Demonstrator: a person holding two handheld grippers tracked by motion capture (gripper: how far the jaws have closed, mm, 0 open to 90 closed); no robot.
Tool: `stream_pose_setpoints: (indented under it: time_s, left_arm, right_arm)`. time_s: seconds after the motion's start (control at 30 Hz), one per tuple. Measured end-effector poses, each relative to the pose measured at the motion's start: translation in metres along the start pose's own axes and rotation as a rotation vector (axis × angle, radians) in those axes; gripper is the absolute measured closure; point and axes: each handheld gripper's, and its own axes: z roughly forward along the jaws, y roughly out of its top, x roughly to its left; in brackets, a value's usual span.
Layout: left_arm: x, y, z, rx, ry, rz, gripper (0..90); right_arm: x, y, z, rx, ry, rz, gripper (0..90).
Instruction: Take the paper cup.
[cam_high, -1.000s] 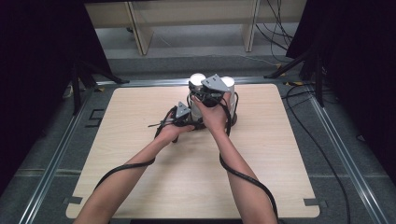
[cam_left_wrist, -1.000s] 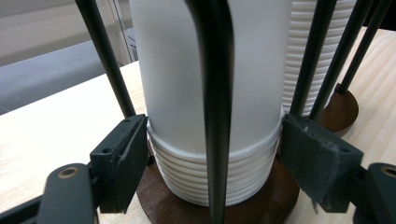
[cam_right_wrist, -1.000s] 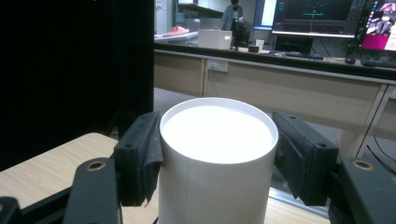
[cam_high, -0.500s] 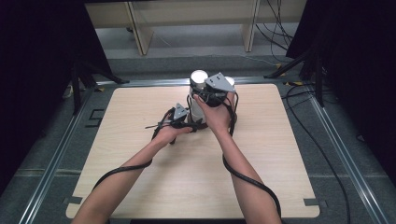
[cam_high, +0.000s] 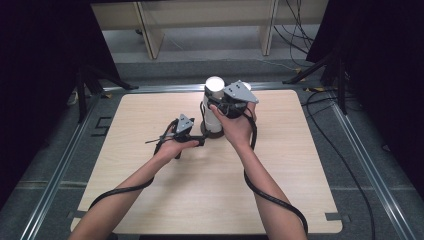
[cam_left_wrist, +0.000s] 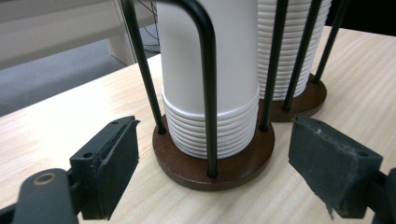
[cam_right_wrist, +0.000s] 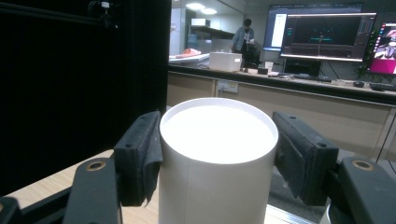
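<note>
Nothing legible turned up — the monitors (cam_right_wrist: 321, 35) in the right gripper view glowed with text too small to read, and the paper cups (cam_left_wrist: 210, 70) were plain white.

White paper cups (cam_high: 214, 102), nested upside down in a tall stack, stood upright in a holder (cam_left_wrist: 215, 156) made of a round dark-brown wooden base and thin black wire uprights. Stack's flat top (cam_right_wrist: 218, 132) sat well above the base; rolled rims bunched in tight rings at the bottom, resting on the base inside the wires. A second stack (cam_left_wrist: 292, 46), ribbed along its height, stood on its own brown base just behind the holder, bases nearly touching.
</note>
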Motion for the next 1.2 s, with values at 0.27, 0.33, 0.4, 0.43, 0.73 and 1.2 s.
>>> stream_pose_setpoints:
  time_s: [0.27,0.33,0.4,0.43,0.73,1.2]
  left_arm:
    - [-0.002,0.001,-0.018,-0.03,-0.006,-0.003,15.8]
    - [-0.003,0.0,-0.023,-0.034,-0.011,-0.006,15.8]
    - [-0.004,-0.001,-0.027,-0.041,-0.017,-0.001,15.8]
    - [-0.005,-0.002,-0.029,-0.036,-0.016,-0.001,15.8]
    - [-0.01,-0.005,-0.05,-0.074,-0.018,0.03,15.7]
    - [-0.021,-0.017,-0.076,-0.094,-0.029,0.047,15.3]
  right_arm:
    - [0.0,-0.002,-0.015,-0.005,0.02,0.029,36.1]
    - [0.0,-0.002,-0.019,-0.011,0.019,0.025,36.2]
    - [0.0,-0.003,-0.023,-0.01,0.031,0.023,36.1]
    - [0.001,-0.003,-0.025,-0.012,0.031,0.028,36.1]
    - [-0.002,-0.009,-0.043,-0.01,0.038,0.003,36.1]
    - [-0.007,-0.029,-0.073,0.015,0.039,0.026,36.1]
